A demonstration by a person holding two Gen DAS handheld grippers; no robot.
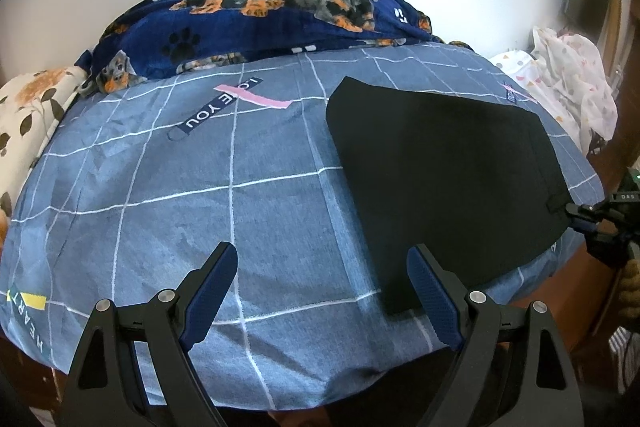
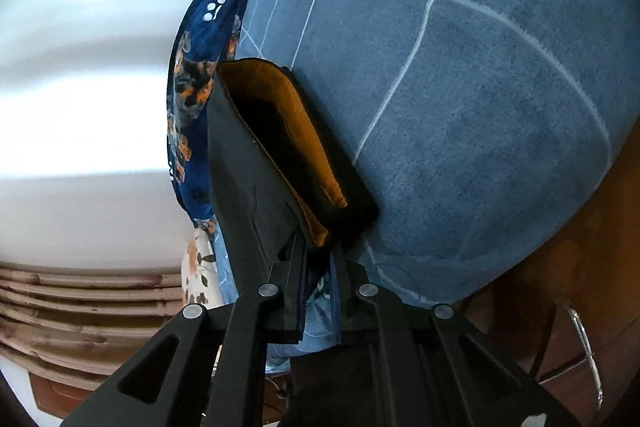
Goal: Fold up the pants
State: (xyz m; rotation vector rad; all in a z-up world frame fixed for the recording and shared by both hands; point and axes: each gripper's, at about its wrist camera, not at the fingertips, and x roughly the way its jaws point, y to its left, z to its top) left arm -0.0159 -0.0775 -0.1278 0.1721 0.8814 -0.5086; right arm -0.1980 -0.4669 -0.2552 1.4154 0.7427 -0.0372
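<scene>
Pants: black, folded flat on right part of blue grid bedsheet, near the front edge.
Left gripper: spread wide, holds nothing, hovers over the sheet just left of the pants' near corner; its right finger overlaps that corner, contact unclear.
Right gripper: at the pants' right edge by a belt loop, jaws clamped on the fabric.
Left view only: whole pants outline, dog-print blanket at the back, floral cloth on the left.
Right view only: camera rolled sideways; waistband's tan lining open toward lens, fingers nearly together pinching the layers.
</scene>
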